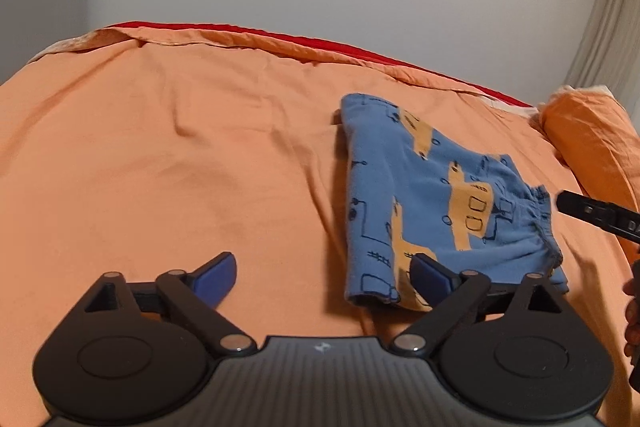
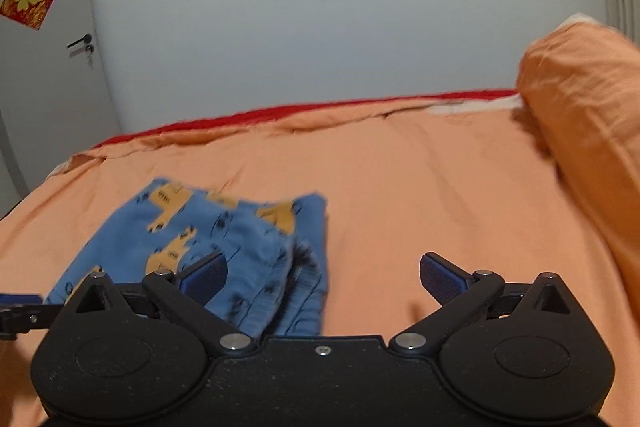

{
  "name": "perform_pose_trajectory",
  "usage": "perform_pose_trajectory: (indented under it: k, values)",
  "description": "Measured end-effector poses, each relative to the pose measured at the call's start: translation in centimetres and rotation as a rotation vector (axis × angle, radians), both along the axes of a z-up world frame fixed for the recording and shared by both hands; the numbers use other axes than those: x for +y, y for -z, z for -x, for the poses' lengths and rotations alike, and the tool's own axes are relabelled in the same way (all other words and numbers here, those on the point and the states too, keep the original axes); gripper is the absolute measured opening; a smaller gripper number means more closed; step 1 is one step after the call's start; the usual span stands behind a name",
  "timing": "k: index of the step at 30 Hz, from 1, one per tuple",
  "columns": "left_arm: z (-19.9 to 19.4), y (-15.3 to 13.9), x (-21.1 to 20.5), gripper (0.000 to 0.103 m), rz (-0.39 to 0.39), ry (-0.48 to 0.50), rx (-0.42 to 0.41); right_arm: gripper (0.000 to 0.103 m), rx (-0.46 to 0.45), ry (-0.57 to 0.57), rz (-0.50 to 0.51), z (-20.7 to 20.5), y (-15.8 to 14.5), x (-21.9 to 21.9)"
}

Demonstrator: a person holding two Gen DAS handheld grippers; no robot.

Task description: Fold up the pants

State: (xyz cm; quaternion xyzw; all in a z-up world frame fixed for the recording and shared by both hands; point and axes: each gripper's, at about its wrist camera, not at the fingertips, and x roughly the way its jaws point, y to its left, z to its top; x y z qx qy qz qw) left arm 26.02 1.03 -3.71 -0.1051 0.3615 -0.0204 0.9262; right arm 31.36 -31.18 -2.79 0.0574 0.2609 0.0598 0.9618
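Lying folded, pants (image 1: 436, 203) right of left gripper (image 1: 324, 277).

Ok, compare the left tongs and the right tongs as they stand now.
The left tongs hang mostly over bare orange sheet, with the pants off to their right; the right tongs have the pants at their left side. The left tongs' right pad overlaps the pants; so does the right tongs' left pad. Both stand open, holding nothing.
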Motion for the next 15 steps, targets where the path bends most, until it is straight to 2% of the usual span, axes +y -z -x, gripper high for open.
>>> perform_pose_trajectory:
  k: [3,7,15]
  values:
    - [0.9,-0.7,0.6,0.102,0.033,-0.057,0.006,0.102,0.002,0.03,-0.012,1.3,-0.9,-0.3]
    - [2.9,-1.5,0.7,0.103,0.042,-0.092,-0.002,0.102,-0.082,0.017,-0.025,6.0,-2.2,0.6]
    - [8.0,-4.3,-0.4,0.103,-0.062,-0.081,-0.095,0.102,-0.247,0.049,-0.013,13.8,-4.9,3.3]
